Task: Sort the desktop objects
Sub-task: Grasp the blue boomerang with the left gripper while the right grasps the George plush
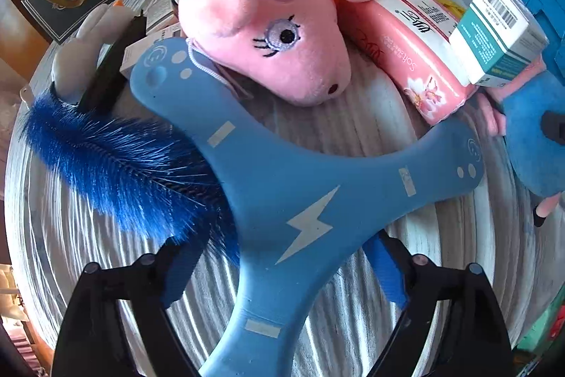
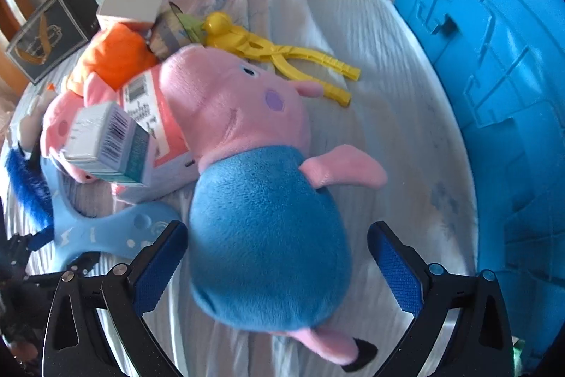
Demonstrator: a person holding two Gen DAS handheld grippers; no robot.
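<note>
Two plush pigs [image 2: 261, 200] amid clutter

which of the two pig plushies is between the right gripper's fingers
The pig plush with the blue body: it lies between the open right gripper. The orange-dressed pig plush sits farther off in the pile.

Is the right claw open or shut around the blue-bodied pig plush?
Open. The right claw straddles the pig plush, with visible gaps between each blue pad and the body.

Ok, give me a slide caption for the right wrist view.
Right gripper open around the blue-bodied pig plush, blue crate at right.
</note>
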